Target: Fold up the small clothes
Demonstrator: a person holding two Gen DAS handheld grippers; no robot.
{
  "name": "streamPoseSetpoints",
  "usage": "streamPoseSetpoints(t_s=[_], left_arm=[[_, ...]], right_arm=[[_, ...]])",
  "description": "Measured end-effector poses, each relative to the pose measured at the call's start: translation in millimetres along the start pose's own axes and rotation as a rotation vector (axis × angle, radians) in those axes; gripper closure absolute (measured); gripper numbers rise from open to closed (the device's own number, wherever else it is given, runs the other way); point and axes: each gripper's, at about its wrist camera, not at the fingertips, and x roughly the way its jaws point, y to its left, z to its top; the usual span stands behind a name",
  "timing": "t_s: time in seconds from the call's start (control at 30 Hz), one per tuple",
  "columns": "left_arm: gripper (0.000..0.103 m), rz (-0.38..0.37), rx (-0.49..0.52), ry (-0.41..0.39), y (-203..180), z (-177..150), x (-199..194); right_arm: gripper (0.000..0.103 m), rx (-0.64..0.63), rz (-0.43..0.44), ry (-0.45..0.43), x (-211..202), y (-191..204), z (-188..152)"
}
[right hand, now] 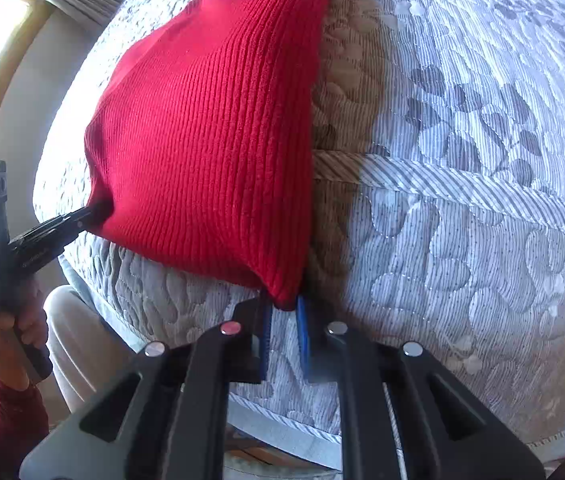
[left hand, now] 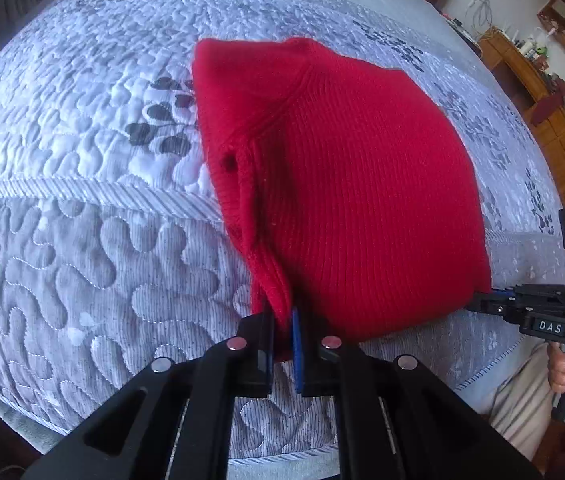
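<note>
Seemingly mid-fold, the left wrist view shows the left gripper (left hand: 282, 334) pinching a near corner of the red sweater (left hand: 354, 184), which lifts off the quilted bed (left hand: 82, 200). At the right edge, the right gripper (left hand: 486, 300) clamps the other near corner. This view alone shows a seam and small hole at the sweater's left side.

From the right wrist, the right gripper (right hand: 284, 314) bites only the corner's tip, so that grip could slip under tension. Only this view shows the sweater's shadow beside it.
</note>
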Motion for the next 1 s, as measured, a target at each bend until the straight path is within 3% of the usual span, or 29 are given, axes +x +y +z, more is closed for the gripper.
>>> streamPoseSetpoints(t_s=[0.1, 0.17, 0.23, 0.37, 0.67, 0.73, 0.77, 0.87, 1.0], left_arm=[[0.088, 0.007, 0.01, -0.014, -3, 1, -12], [0.065, 0.011, 0.003, -0.032, -4, 0, -21], [0.054, 0.018, -0.002, -0.041, -4, 2, -26], [0.054, 0.013, -0.008, -0.015, -5, 0, -18], [0.045, -0.105, -0.132, 0.026, 6, 9, 7], [0.046, -0.116, -0.147, 0.029, 6, 12, 11], [0.048, -0.117, -0.148, 0.028, 5, 14, 12], [0.066, -0.105, -0.141, 0.036, -1, 15, 15], [0.079, -0.078, -0.127, 0.018, -8, 17, 9]], right_arm=[[0.085, -0.027, 0.025, -0.022, -12, 2, -3], [0.07, -0.026, 0.027, -0.036, -24, 2, -5], [0.067, -0.026, 0.038, -0.06, -36, 6, -5], [0.057, 0.045, 0.138, -0.07, -50, 0, 1], [0.057, 0.118, 0.145, 0.003, -17, -10, 23], [0.059, 0.13, 0.154, 0.024, -9, -14, 25], [0.066, 0.138, 0.158, 0.032, -5, -14, 26], [0.082, 0.125, 0.15, 0.032, -3, -13, 26], [0.088, 0.081, 0.152, 0.003, -21, -9, 23]])
